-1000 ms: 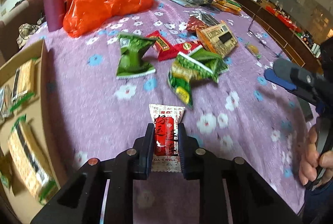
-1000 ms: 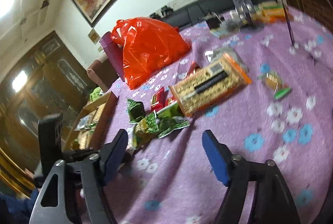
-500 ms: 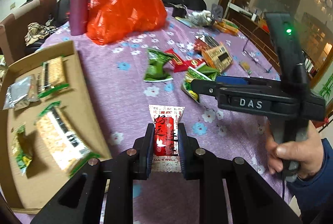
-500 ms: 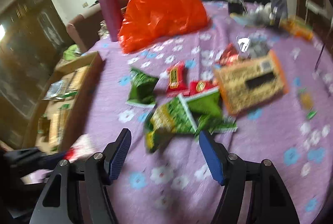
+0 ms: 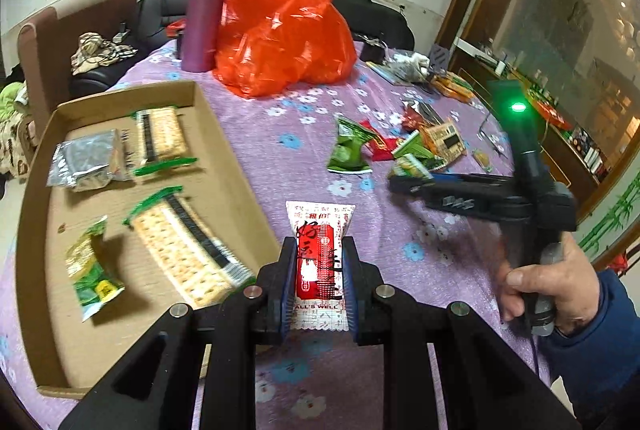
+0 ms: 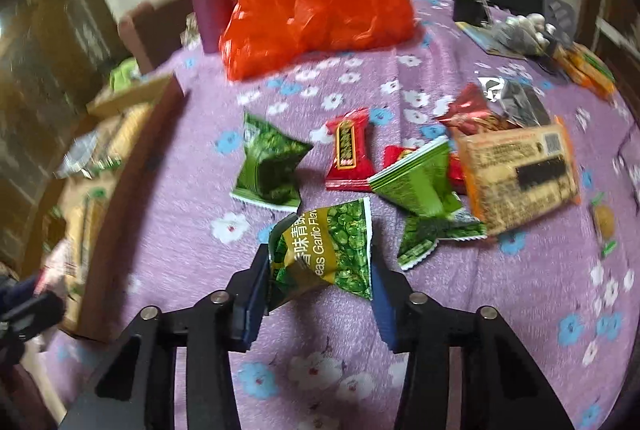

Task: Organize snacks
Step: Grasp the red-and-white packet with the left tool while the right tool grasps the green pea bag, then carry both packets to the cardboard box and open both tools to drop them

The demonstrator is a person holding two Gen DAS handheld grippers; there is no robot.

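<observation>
My left gripper [image 5: 319, 246] is shut on a red and white snack packet [image 5: 320, 226], held above the purple cloth just right of the cardboard box [image 5: 224, 150]. The box holds cracker packs [image 5: 160, 134], a silver pouch [image 5: 86, 162] and a green packet [image 5: 92, 270]. My right gripper [image 6: 320, 258] has its jaws closing on a green garlic pea packet [image 6: 324, 246], whose two edges touch the blue pads. In the left wrist view that gripper [image 5: 404, 184], held by a hand [image 5: 548, 282], reaches into the snack pile.
Loose on the flowered cloth lie a green packet [image 6: 268, 166], a red packet [image 6: 348, 150], another green packet [image 6: 420, 182] and an orange cracker pack [image 6: 520, 174]. An orange plastic bag [image 5: 280, 26] and a purple bottle [image 5: 206, 10] stand at the back. Chairs stand behind the table.
My left gripper carried the red and white packet left, beside the box. My right gripper swung over the snack pile and its jaws narrowed around the green pea packet.
</observation>
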